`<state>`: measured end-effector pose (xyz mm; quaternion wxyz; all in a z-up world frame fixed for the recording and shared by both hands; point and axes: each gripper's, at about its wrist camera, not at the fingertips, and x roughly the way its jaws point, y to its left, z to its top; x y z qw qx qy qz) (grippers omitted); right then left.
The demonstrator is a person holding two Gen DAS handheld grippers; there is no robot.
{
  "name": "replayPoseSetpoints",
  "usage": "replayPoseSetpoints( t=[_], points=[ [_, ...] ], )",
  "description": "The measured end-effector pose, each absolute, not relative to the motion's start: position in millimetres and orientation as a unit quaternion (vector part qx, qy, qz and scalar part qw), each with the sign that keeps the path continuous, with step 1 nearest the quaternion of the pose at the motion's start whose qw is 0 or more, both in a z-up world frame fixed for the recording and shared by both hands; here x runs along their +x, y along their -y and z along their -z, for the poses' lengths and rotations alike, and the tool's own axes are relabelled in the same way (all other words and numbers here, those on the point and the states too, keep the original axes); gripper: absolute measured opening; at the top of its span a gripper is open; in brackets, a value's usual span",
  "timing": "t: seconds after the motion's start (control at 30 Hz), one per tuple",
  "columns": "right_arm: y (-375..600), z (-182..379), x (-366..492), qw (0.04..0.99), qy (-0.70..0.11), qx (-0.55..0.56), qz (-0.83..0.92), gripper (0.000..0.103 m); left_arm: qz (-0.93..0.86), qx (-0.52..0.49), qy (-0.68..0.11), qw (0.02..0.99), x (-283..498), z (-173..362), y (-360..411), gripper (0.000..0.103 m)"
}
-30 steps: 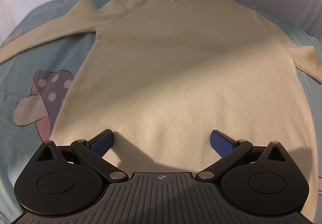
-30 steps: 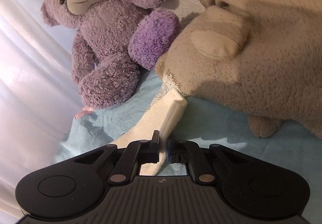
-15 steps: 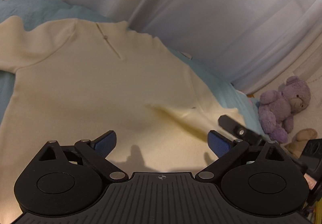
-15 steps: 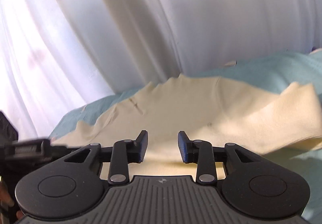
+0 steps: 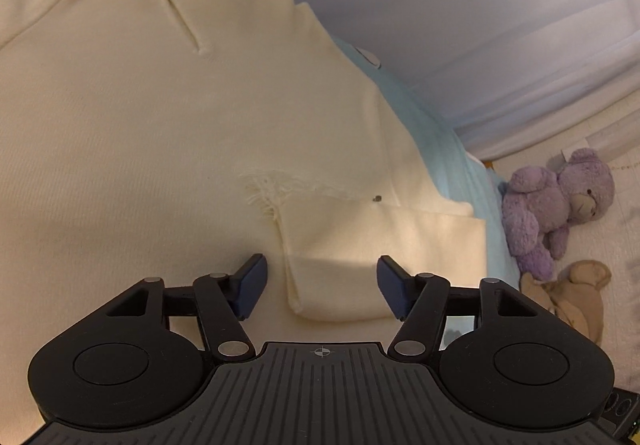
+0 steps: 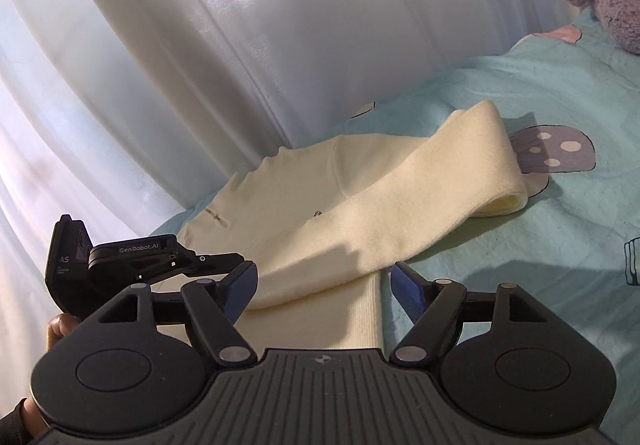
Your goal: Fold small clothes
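Released a moment ago, the right sleeve (image 6: 420,185) now lies doubled back across the cream sweater (image 5: 140,149) instead of reaching out toward the plush toys at the bed's edge, where the right gripper (image 6: 322,287) had it pinched a second earlier. That gripper's jaws have just been opening and stand spread, the sleeve's cuff end lying between the blue pads without being pressed. The left gripper (image 5: 320,285) has swung from the sweater's hem over to the same side; its jaws have just been closing but are still apart, straddling the folded cuff (image 5: 340,285) with no contact that I can see. In the right wrist view the left gripper (image 6: 160,257) shows at the near left, a hand (image 6: 60,329) behind it. Beyond the tools, the sweater lies flat and face up on the pale blue mushroom-print bedsheet (image 6: 560,245), collar toward the white curtain (image 6: 280,45) at the far side. A purple teddy bear (image 5: 560,201) and a tan plush (image 5: 580,293) sit off to the right, well apart from the garment. I judge the first sleeve fold is just done. Next would come the opposite sleeve, out of view here: pinch it near the cuff, carry it level across the chest, and lay it down without dragging the body out of square.
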<state>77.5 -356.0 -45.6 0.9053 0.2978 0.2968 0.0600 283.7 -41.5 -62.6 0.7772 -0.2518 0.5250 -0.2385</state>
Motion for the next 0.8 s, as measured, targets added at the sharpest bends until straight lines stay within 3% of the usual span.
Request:
replayPoseSetpoints(
  t=[0.1,0.17,0.2,0.23,0.37,0.63,0.8],
  points=[
    [360.2,47.0,77.8,0.904,-0.294,0.306,-0.052,0.074,0.244,-0.259,-0.543,0.761,290.6,68.1,47.7,0.043],
    [362.0,50.3,81.9,0.901,-0.299,0.311,-0.044,0.074,0.245,-0.255,-0.548,0.758,294.2,71.5,51.6,0.027],
    [362.0,52.1,84.4,0.900,-0.303,0.310,-0.039,0.073,0.240,-0.249,-0.552,0.758,297.2,73.1,54.2,0.012],
    [362.4,53.3,85.1,0.900,-0.307,0.308,-0.033,0.072,0.236,-0.246,-0.556,0.758,300.0,74.7,56.2,0.008],
    [360.2,57.6,95.0,0.897,-0.324,0.299,-0.034,0.055,0.245,-0.227,-0.551,0.765,307.3,69.1,57.3,0.006],
    [349.1,50.8,116.7,0.913,-0.324,0.248,-0.019,0.053,0.143,-0.120,-0.449,0.874,306.7,19.3,14.7,0.006],
    [348.1,53.8,129.4,0.910,-0.332,0.249,-0.012,0.053,0.055,-0.098,-0.452,0.885,322.4,28.0,-30.1,0.006]
  ],
)
